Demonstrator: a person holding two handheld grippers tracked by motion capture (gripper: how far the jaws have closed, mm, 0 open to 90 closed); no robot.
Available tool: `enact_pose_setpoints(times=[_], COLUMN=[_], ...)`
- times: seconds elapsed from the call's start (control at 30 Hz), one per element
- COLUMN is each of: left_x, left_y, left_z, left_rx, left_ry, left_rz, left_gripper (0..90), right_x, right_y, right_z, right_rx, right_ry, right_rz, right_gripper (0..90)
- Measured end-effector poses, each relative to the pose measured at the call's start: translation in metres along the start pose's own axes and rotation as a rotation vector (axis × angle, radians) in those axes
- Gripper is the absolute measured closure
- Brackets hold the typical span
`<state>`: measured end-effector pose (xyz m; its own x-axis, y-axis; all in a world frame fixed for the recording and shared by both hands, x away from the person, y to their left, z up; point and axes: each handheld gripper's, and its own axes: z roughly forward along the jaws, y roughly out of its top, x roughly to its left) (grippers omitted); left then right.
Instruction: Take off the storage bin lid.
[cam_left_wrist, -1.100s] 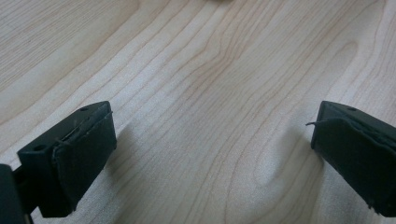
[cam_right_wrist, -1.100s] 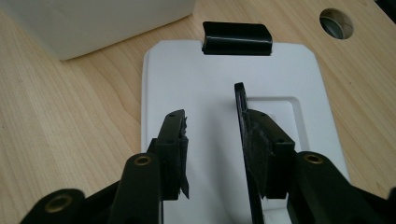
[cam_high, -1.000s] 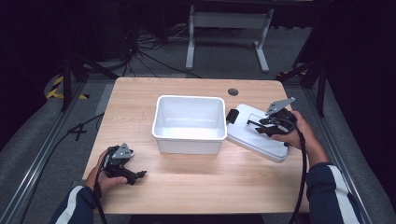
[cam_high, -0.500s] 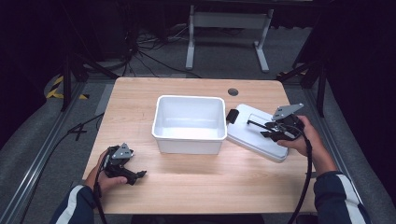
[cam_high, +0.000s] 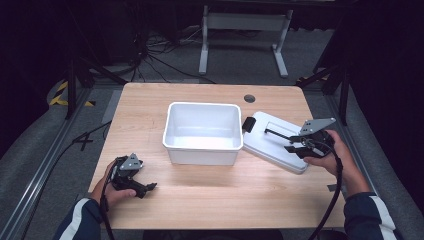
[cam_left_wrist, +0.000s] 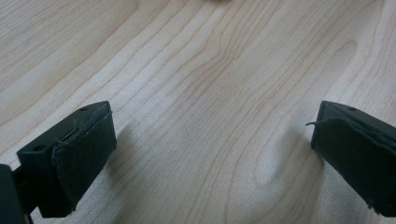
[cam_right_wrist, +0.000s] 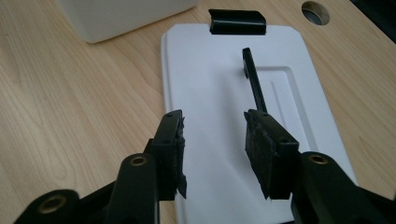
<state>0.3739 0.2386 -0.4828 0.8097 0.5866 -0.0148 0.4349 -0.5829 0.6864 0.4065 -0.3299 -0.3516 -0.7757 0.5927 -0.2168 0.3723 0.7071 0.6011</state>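
A white bin (cam_high: 202, 132) stands empty at the table's middle. Right of it lies a flat white lid (cam_high: 270, 142), with a black clip (cam_high: 247, 124) at the end toward the bin and a thin black bar (cam_high: 280, 135) along its top. My right gripper (cam_high: 292, 146) hovers over the lid's near right end. In the right gripper view the gripper (cam_right_wrist: 212, 135) is open above the lid (cam_right_wrist: 210, 70), the bar (cam_right_wrist: 254, 84) just ahead of its right jaw, nothing held. My left gripper (cam_high: 142, 189) rests at the near left, open (cam_left_wrist: 210, 135) over bare wood.
The wooden table (cam_high: 150, 105) has a round cable hole (cam_high: 249, 98) at the back right. A corner of the bin (cam_right_wrist: 121, 14) is at the top left of the right gripper view. Cables and a metal stand lie on the floor behind the table.
My right gripper has drawn back toward the person and a little to the right along the lid. The left gripper has stayed put.
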Motion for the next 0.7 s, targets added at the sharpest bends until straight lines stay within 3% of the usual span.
enact_pose_setpoints(times=[0.37, 0.7], left_x=[0.0, 0.001], left_y=[0.0, 0.0], left_z=[0.0, 0.0], left_rx=[0.0, 0.001], left_ry=[-0.001, -0.003], left_rz=[0.002, 0.006], left_gripper=[0.4, 0.3], right_x=[0.009, 0.015], right_y=[-0.021, -0.039], right_z=[-0.01, -0.009], right_rx=[0.001, -0.008], right_ry=[-0.007, -0.005], right_rz=[0.009, 0.024], right_gripper=[55.2, 50.9])
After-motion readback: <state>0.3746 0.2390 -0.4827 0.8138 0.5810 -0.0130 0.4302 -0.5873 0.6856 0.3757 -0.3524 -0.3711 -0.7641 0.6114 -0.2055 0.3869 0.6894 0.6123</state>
